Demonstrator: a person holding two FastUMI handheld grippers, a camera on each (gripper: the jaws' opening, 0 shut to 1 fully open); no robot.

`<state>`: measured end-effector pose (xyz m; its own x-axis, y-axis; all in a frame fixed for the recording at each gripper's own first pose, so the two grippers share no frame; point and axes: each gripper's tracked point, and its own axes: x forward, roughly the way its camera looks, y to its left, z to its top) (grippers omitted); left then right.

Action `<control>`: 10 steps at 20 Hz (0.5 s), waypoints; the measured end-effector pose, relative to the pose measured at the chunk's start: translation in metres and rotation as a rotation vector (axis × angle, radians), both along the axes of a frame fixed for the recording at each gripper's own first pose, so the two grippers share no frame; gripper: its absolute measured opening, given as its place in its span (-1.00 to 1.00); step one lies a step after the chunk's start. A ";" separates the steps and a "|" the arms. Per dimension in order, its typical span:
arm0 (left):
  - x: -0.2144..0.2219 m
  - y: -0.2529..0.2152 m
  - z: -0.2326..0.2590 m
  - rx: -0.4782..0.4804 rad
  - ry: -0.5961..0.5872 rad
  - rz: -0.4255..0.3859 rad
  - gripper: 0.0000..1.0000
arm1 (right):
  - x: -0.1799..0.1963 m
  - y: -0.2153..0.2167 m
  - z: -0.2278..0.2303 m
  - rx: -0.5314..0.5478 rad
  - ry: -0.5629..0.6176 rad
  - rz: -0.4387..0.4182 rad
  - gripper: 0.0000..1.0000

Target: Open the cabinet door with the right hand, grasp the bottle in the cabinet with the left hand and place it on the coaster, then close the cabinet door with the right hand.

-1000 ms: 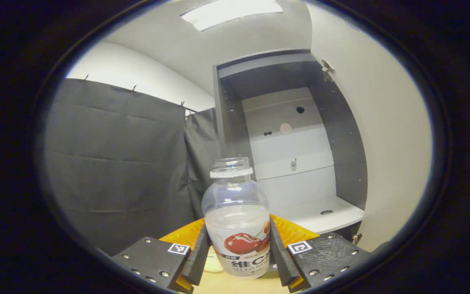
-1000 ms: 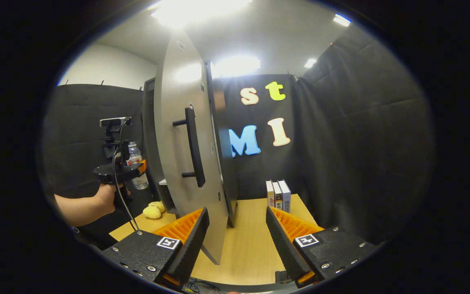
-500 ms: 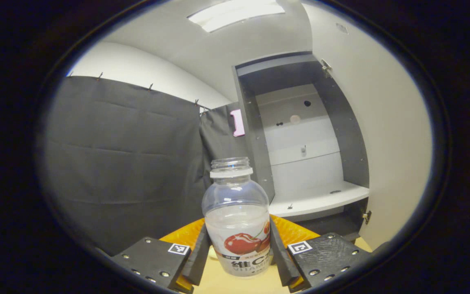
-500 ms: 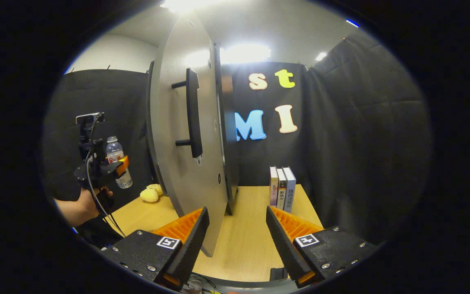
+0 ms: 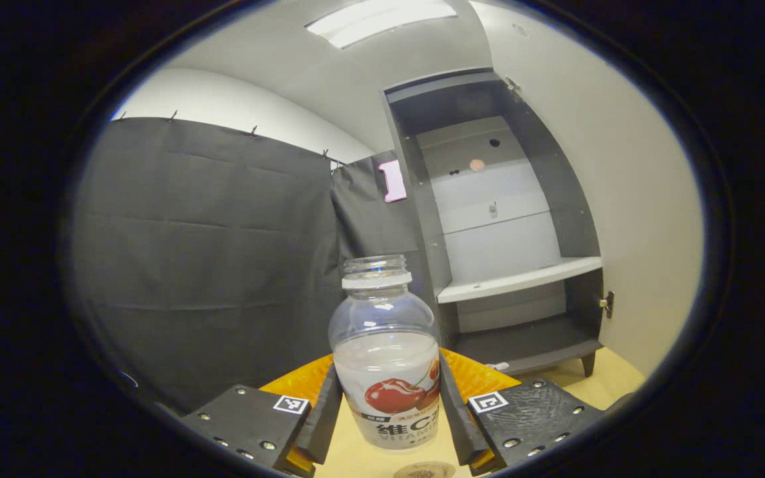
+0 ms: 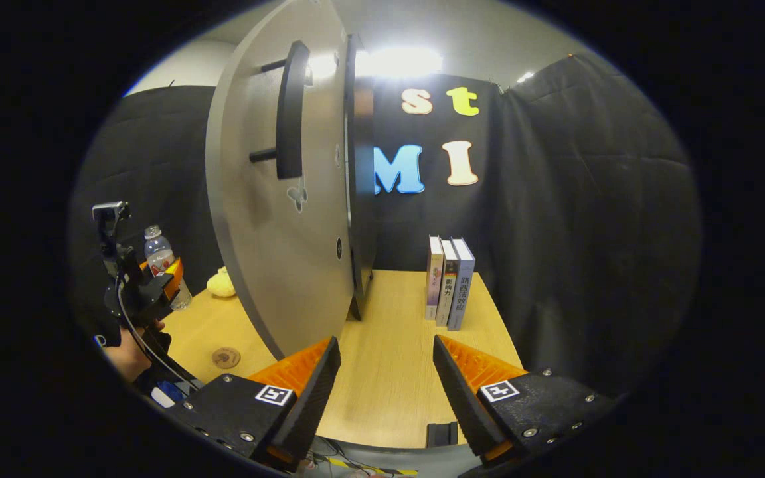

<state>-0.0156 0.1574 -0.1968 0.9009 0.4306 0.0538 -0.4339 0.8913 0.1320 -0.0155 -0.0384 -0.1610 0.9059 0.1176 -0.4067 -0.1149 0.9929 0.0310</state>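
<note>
Below bottle [image 5: 386,352] pinched by left gripper [image 5: 388,415], coaster [image 5: 424,471] half cut off; right gripper [image 6: 386,382] spread.

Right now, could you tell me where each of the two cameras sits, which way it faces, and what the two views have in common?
Left gripper view: rides the left gripper, facing the open cabinet; its fingers clamp the bottle, above the coaster.
Right gripper view: rides the right gripper, facing the cabinet door and books; its fingers stand apart.
Shared: bottle, left gripper, coaster, table.
</note>
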 end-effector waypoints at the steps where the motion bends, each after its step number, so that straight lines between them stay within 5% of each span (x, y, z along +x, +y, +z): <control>1: 0.000 -0.001 -0.014 -0.017 0.009 -0.008 0.44 | -0.003 0.004 -0.008 -0.024 0.025 0.020 0.74; 10: -0.012 -0.005 -0.115 -0.077 0.035 -0.064 0.45 | -0.020 0.021 -0.065 -0.084 0.156 0.067 0.75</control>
<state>-0.0276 0.1529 -0.3119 0.9276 0.3735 -0.0088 -0.3718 0.9252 0.0763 -0.0360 -0.0171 -0.2255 0.8227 0.1351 -0.5522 -0.1809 0.9831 -0.0289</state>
